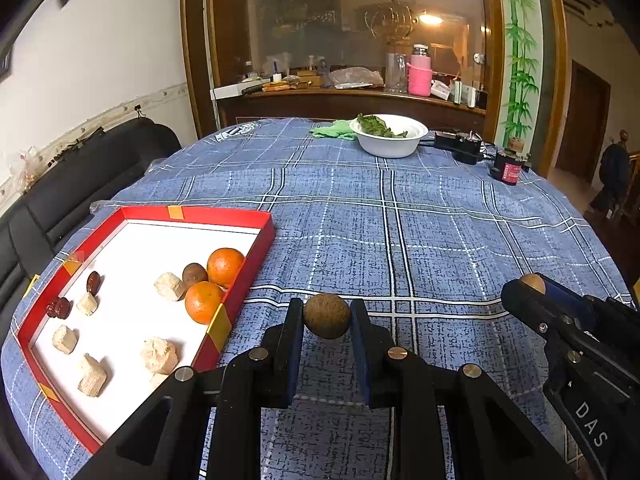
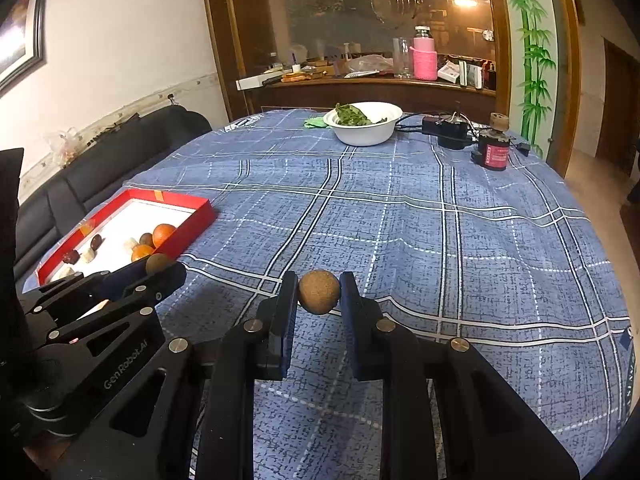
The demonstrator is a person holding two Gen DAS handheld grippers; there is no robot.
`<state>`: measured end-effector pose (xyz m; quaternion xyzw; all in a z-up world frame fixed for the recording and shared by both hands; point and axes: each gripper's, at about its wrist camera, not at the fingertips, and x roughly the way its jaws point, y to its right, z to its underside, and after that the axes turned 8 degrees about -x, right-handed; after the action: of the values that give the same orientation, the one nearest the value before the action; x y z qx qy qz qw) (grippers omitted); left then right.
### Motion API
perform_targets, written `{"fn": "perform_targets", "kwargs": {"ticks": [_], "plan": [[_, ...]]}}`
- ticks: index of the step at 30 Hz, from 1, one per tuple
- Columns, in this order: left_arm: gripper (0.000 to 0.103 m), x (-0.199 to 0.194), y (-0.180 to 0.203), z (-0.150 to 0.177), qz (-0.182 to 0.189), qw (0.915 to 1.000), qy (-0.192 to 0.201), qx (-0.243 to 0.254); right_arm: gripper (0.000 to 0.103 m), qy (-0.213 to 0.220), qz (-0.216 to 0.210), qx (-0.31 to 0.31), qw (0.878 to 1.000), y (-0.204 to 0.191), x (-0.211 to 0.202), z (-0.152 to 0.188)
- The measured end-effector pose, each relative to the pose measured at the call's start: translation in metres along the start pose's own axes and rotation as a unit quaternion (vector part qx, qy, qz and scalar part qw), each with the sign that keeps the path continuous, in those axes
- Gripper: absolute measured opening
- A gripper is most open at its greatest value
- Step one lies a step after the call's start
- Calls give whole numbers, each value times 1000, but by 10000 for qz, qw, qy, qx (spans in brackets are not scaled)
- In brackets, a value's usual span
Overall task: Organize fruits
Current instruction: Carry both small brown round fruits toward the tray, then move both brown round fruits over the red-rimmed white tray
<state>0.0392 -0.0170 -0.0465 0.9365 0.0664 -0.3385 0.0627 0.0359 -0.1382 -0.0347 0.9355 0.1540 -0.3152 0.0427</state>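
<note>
My left gripper (image 1: 327,316) is clamped on a round brown fruit (image 1: 327,316), pinched between its blue pads (image 1: 295,334) above the blue plaid tablecloth (image 1: 440,232). My right gripper (image 2: 319,292) likewise grips a second brown fruit (image 2: 319,292), lighter and speckled, held clear of the cloth. Just left of the left gripper lies the red tray (image 1: 262,236) with a white floor; it holds two oranges (image 1: 225,266), a third brown fruit (image 1: 194,275) touching them, pale beige chunks (image 1: 159,355) and dark red dates (image 1: 93,282). At the table's far side stand a white bowl (image 1: 390,146) with green leaves, a green cloth (image 1: 334,130) beside it, and a dark bottle (image 2: 494,152) with a red label.
</note>
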Motion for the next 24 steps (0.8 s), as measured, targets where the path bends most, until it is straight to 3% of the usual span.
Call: {"fn": "perform_targets", "kwargs": {"ticks": [24], "plan": [[22, -16, 0, 2, -172, 9988, 455, -22, 19, 125, -22, -92, 9999, -4, -3, 0]]}}
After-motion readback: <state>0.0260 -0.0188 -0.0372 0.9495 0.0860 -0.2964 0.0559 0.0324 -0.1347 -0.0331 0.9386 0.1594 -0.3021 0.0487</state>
